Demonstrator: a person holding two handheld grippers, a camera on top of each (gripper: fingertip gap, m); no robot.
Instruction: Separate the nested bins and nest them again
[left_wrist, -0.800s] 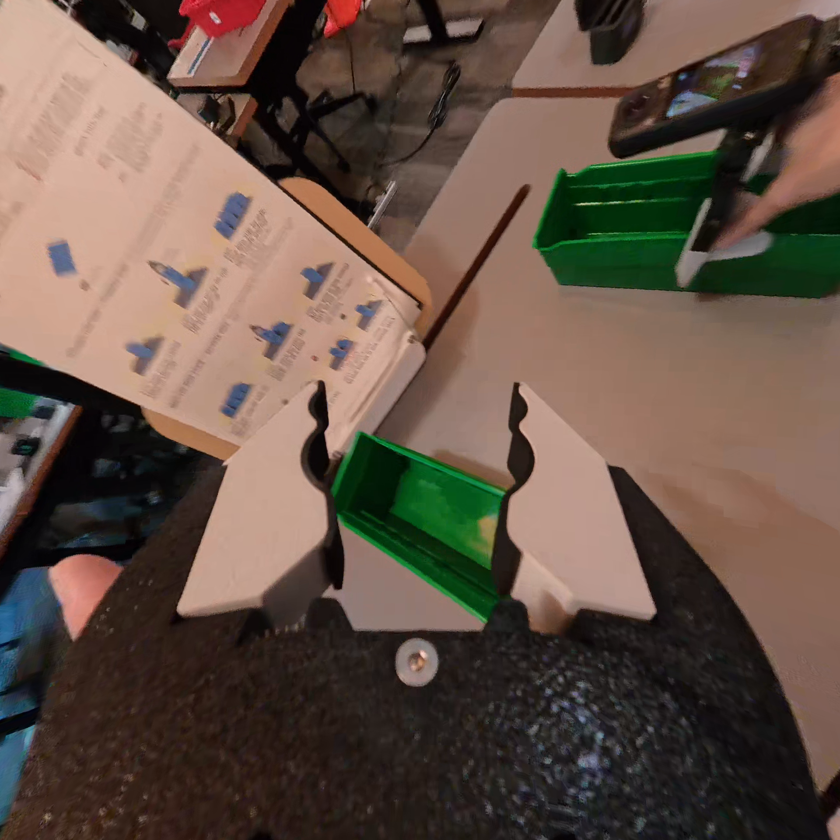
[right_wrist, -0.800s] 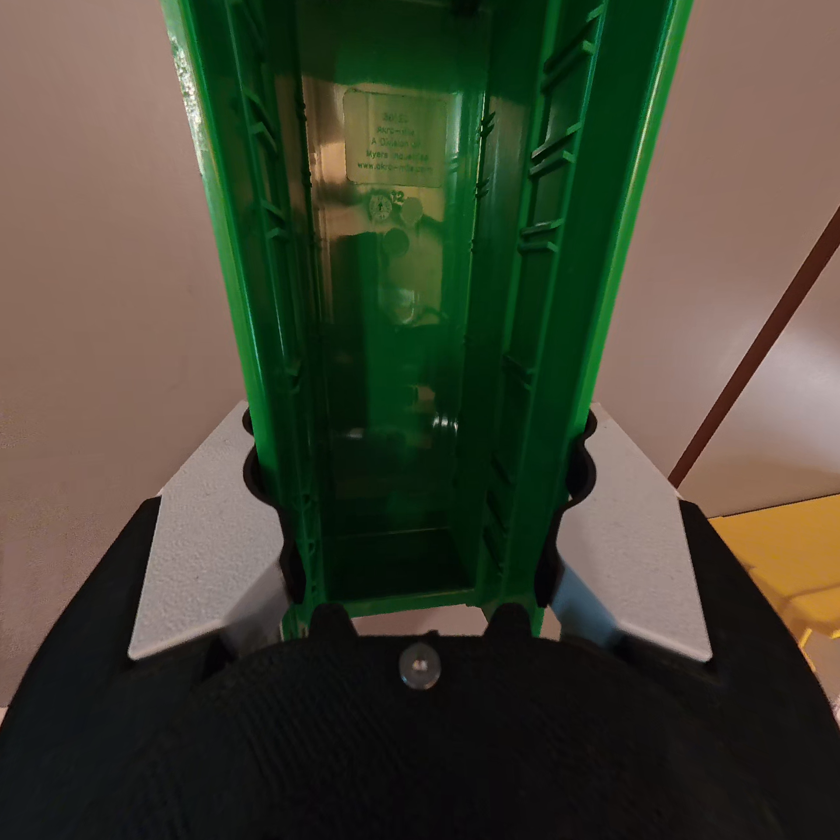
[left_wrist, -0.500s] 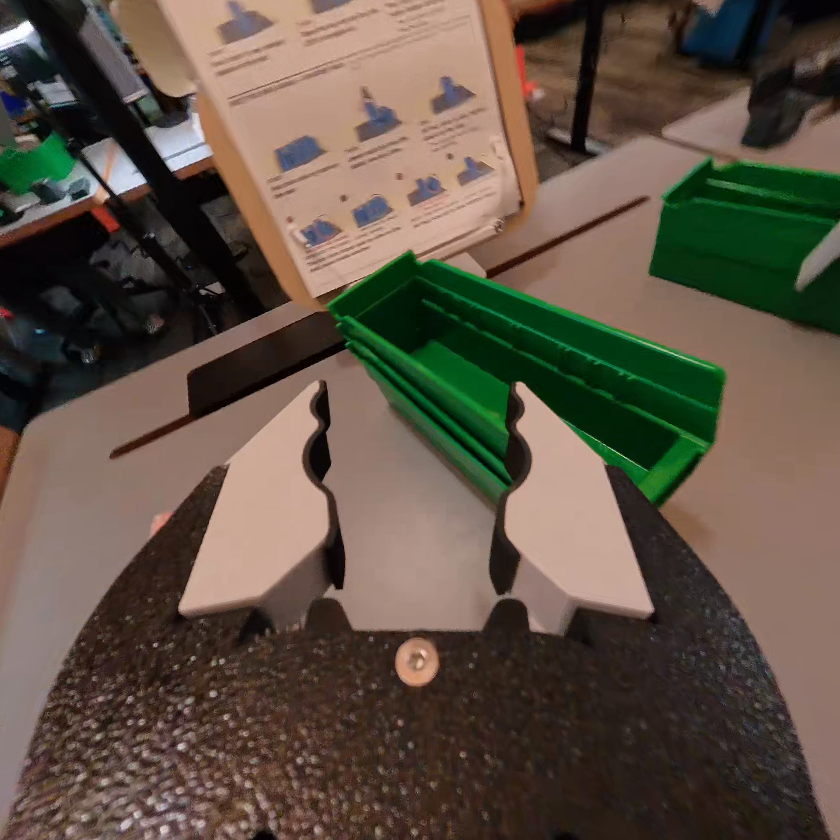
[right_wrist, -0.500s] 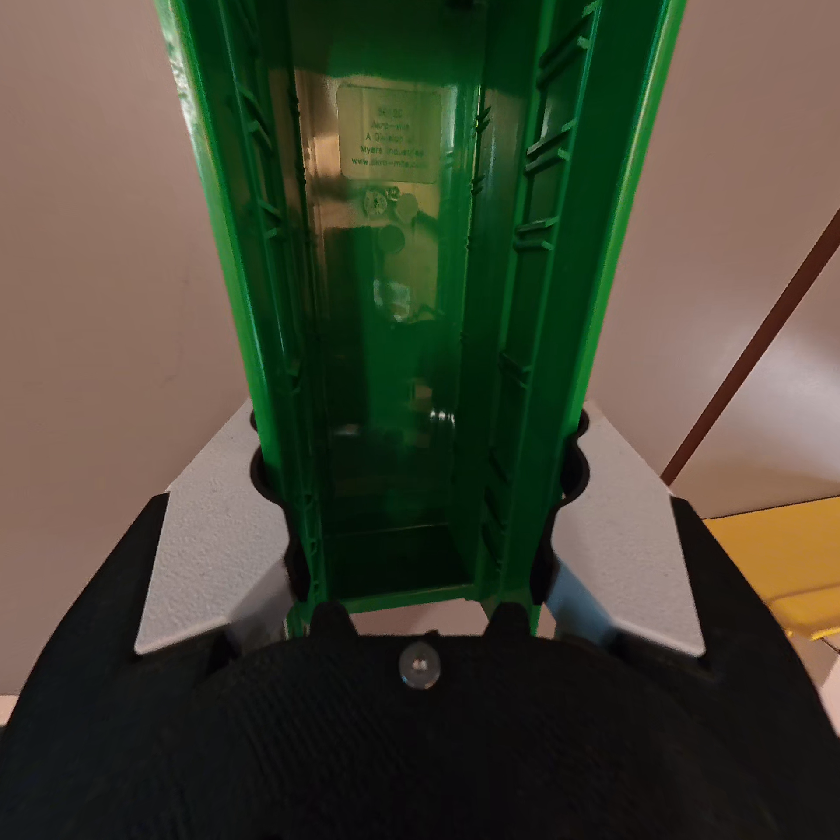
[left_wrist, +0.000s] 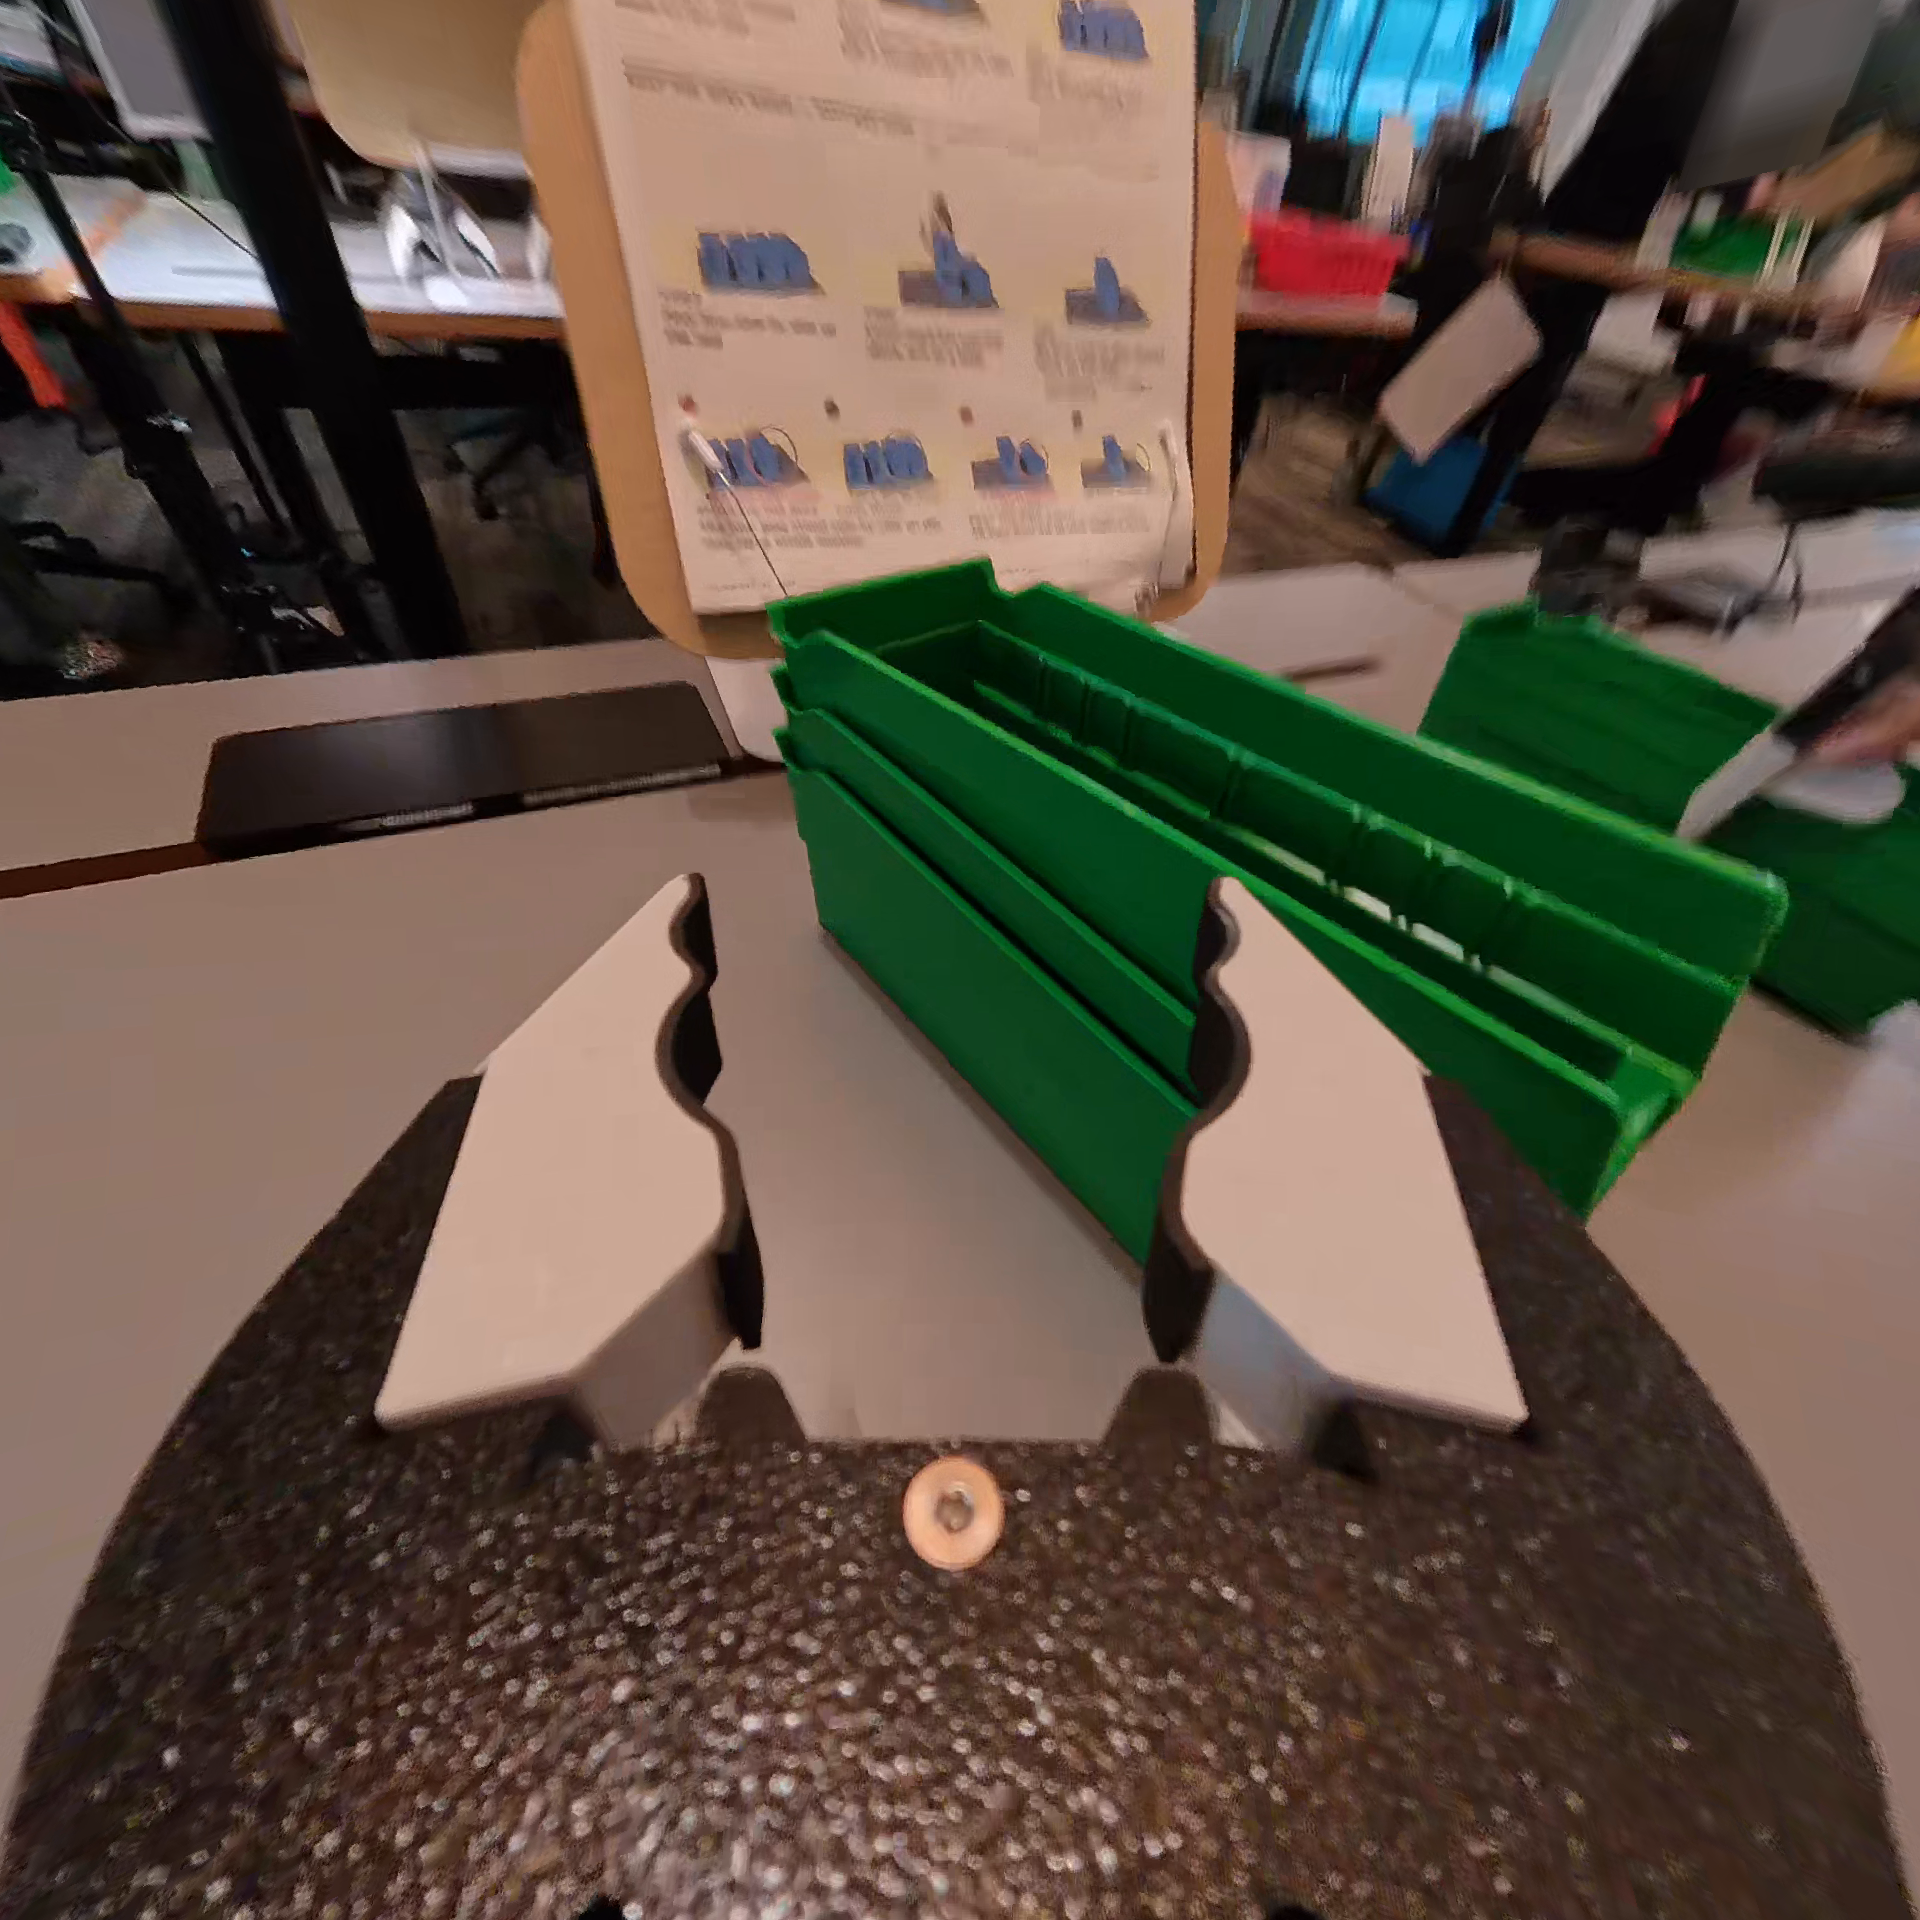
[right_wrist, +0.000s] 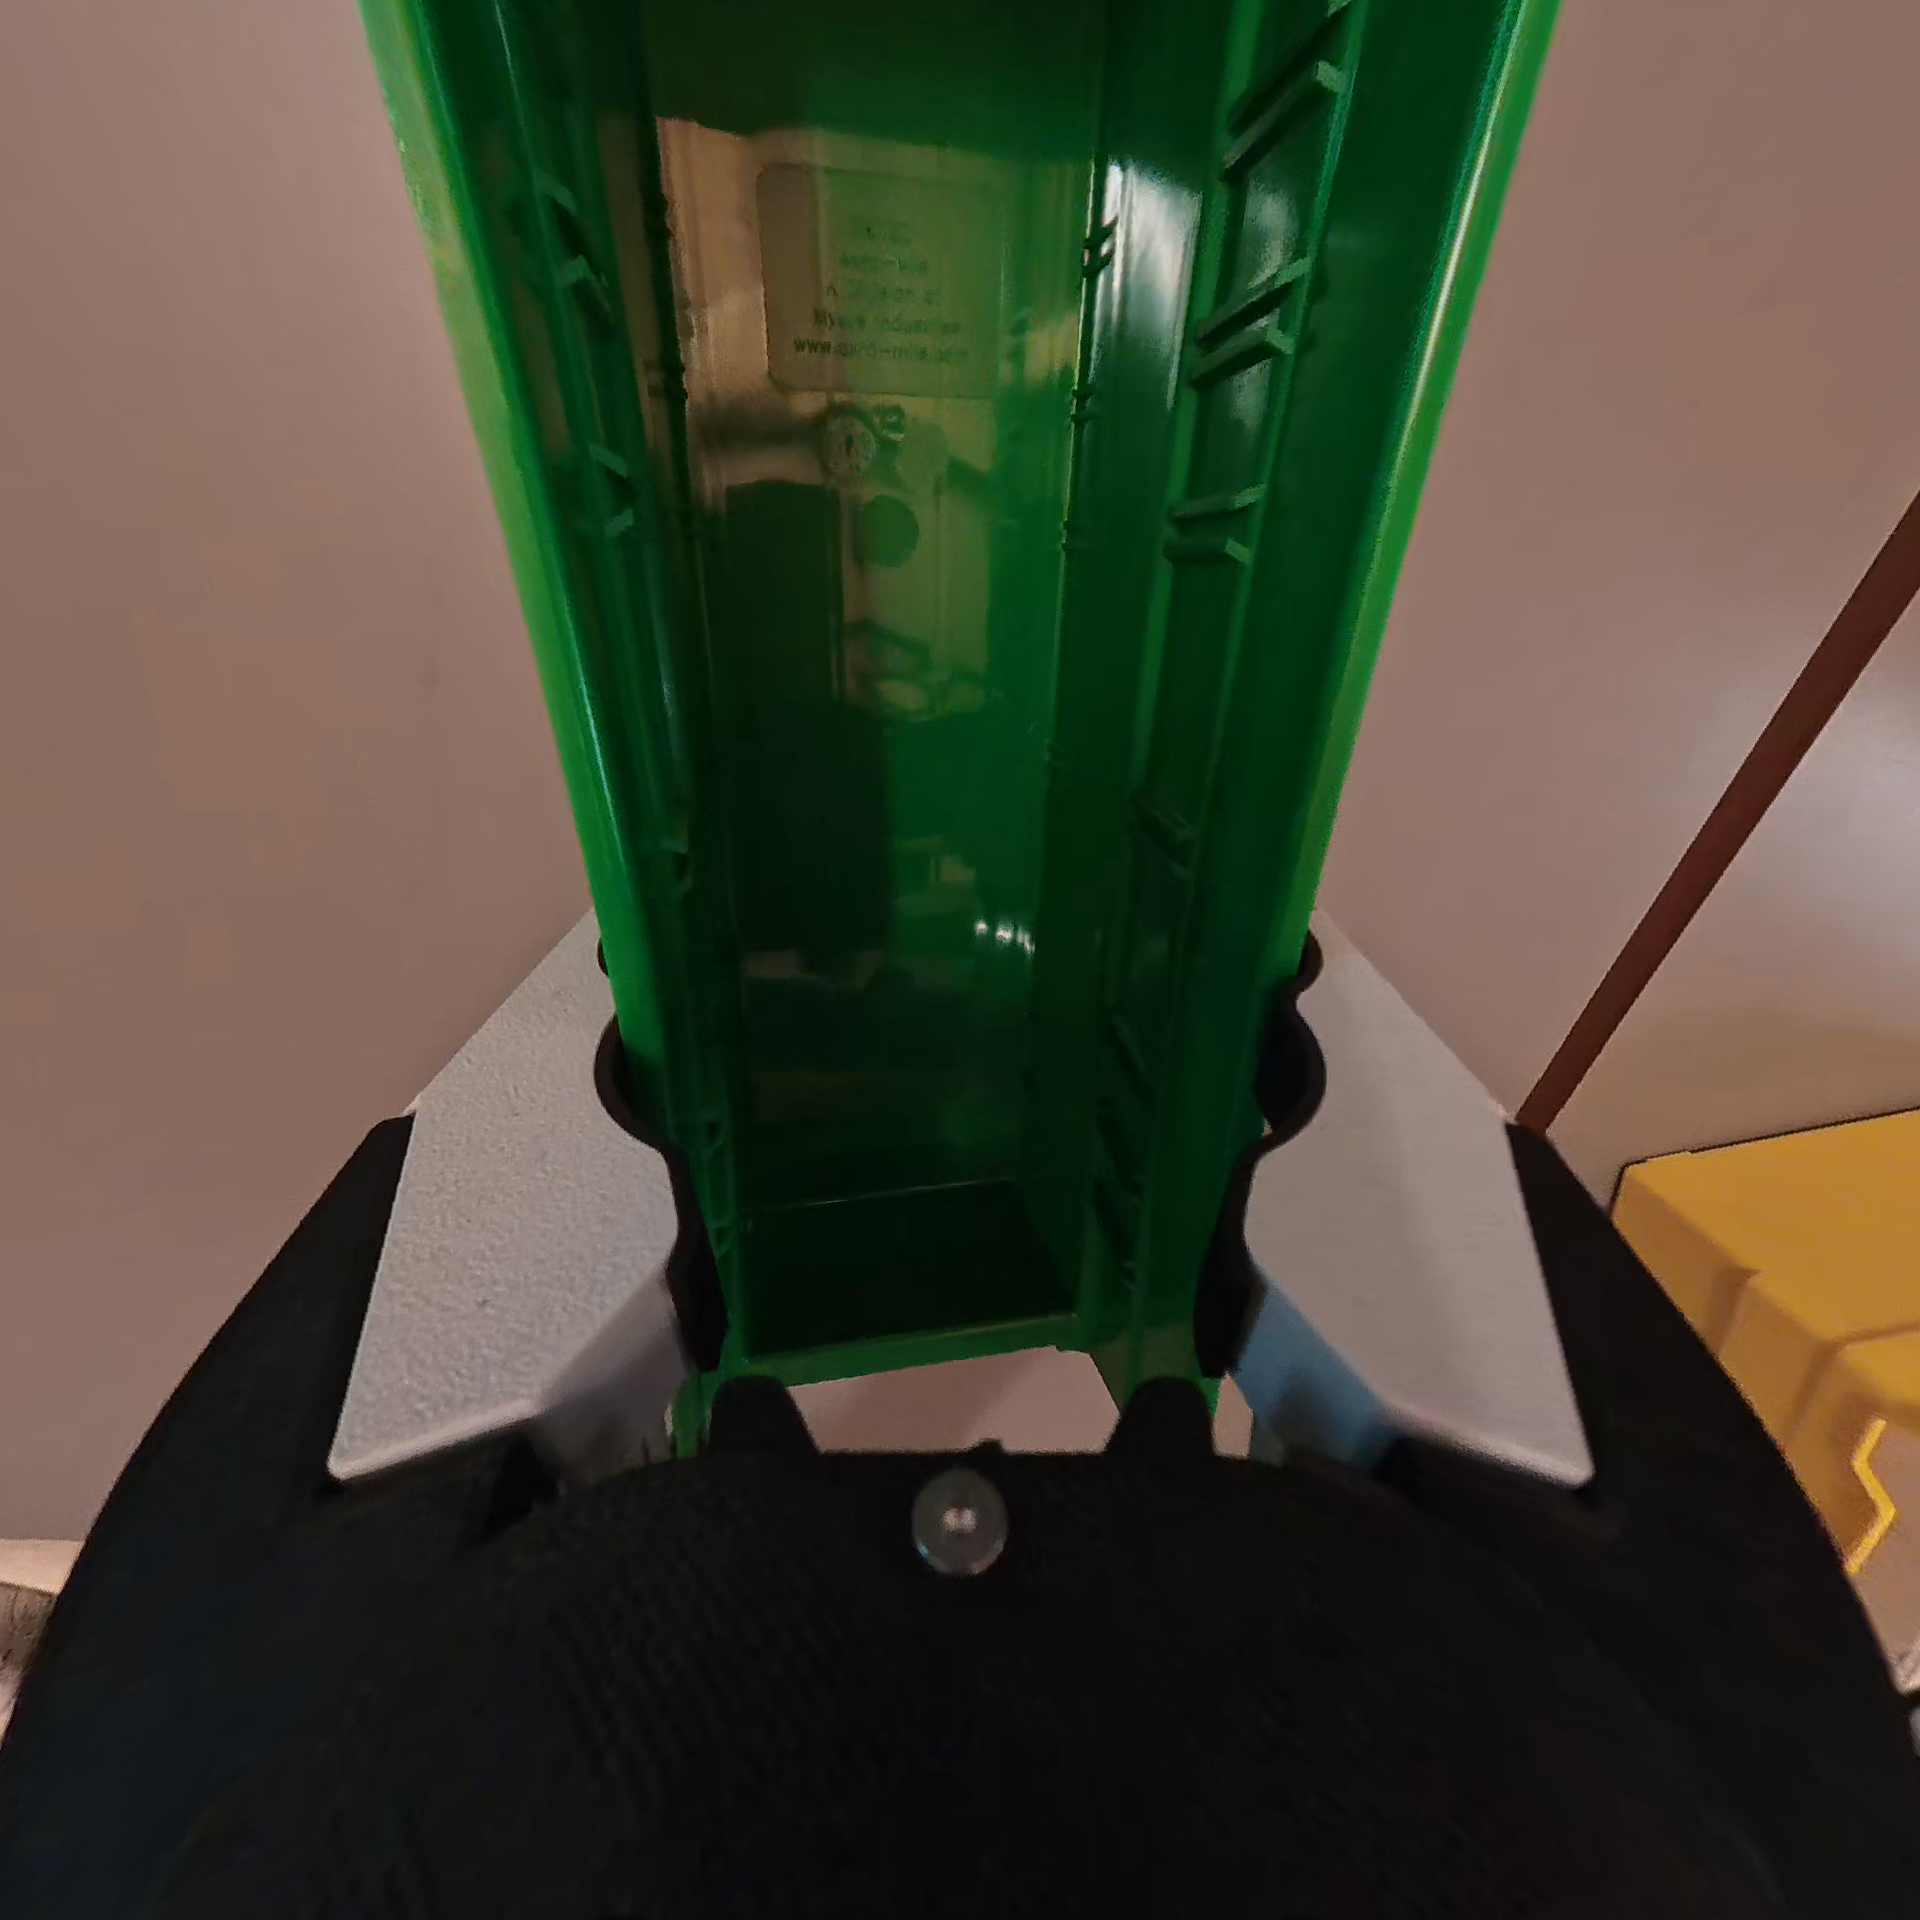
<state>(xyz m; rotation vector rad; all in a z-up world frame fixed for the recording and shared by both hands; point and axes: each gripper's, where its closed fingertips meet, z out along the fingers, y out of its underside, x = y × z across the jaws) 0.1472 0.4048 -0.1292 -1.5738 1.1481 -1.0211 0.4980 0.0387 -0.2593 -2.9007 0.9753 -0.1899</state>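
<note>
Bare table (left_wrist: 312, 1039) ahead-left of open left gripper (left_wrist: 951, 1091); nested green bins (left_wrist: 1039, 935) block ahead-right; instruction board (left_wrist: 904, 312) stands at far edge.

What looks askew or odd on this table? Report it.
Only the nested green bins: their long rims step up unevenly, the inner ones riding high rather than seated flush. Nothing spilled or broken shows. The right gripper holds a separate green bin, seemingly intact.

The left gripper (left_wrist: 954, 1122) has swung round and dropped low — the nested green bins (left_wrist: 1226, 883) now sit just ahead of its open jaws — closer than before.
</note>
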